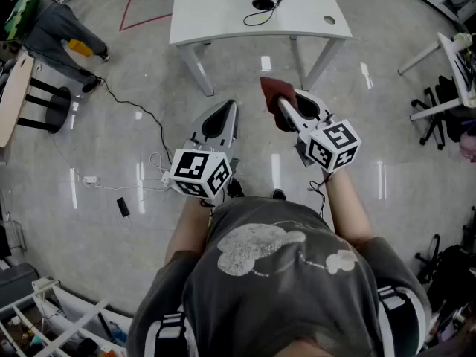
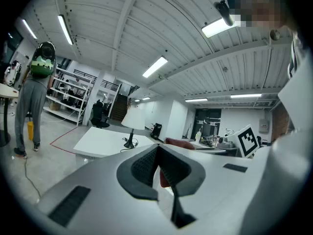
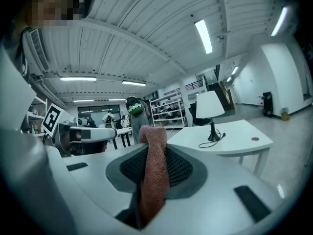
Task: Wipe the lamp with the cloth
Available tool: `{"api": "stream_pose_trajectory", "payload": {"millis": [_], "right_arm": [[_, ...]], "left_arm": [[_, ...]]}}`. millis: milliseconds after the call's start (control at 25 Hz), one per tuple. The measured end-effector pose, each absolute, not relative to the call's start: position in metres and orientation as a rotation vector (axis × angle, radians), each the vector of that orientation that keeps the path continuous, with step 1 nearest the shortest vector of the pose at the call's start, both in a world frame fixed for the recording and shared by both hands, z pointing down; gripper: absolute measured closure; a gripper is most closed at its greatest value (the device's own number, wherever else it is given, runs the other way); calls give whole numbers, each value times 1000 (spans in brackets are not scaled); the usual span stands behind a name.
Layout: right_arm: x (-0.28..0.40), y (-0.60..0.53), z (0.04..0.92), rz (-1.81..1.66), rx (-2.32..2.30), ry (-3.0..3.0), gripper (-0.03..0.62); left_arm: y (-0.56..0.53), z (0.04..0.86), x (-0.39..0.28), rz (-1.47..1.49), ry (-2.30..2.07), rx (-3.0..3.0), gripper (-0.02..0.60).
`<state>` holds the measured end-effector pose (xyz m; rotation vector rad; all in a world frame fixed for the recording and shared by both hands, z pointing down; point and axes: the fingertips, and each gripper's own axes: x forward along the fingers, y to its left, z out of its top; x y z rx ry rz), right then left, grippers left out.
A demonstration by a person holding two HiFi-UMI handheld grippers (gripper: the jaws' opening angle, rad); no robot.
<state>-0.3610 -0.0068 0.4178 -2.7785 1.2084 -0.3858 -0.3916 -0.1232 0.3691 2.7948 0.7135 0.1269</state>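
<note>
Right, we have the cloth [image 3: 155, 180], soft and floppy, clamped in the jaws of our right gripper [image 3: 154, 148], the left gripper [image 2: 159, 153] closed on nothing, and the lamp [image 3: 210, 112], likely light and tippy, well ahead on the table [image 3: 230, 137], best wiped gently.

Rust-red knitted cloth [image 3: 155, 180] pinched upright in the right gripper [image 3: 152, 151], white-shaded, black-stemmed lamp [image 3: 210, 106] standing upright on a white table [image 3: 234, 138]

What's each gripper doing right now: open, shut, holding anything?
Left gripper: shut, nothing between its jaws.
Right gripper: shut on the reddish cloth.
</note>
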Motion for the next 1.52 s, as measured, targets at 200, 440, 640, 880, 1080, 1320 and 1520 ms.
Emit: {"api": "stream_pose_trajectory", "payload": {"millis": [200,440,640,880,1080,1320,1520], "right_arm": [[-353,-45,426,-420,-2785,1187,508],[-342,-84,434,-434,-2790,1135,508],[-340,-106,446,-491,-2789,1131,508],[-307,-125,439,-484,-2779,1164,508],[-267,-149,448,-482,-2749,1210,508],[-198,-175,443,-454,-2713,1256,508],[-134,-163,437,-437,-2701,1228,508]], "left_arm": [[-162,373,-383,135,737,2805,574],[-212,381,-371,152,752,2789,574],[-243,383,-362,141,737,2777,574],[-263,378,-342,111,691,2771,574],[-275,373,-322,70,676,2799,574],[-301,377,-266,115,582,2833,574],[-300,375,-203,135,562,2855,574]]}}
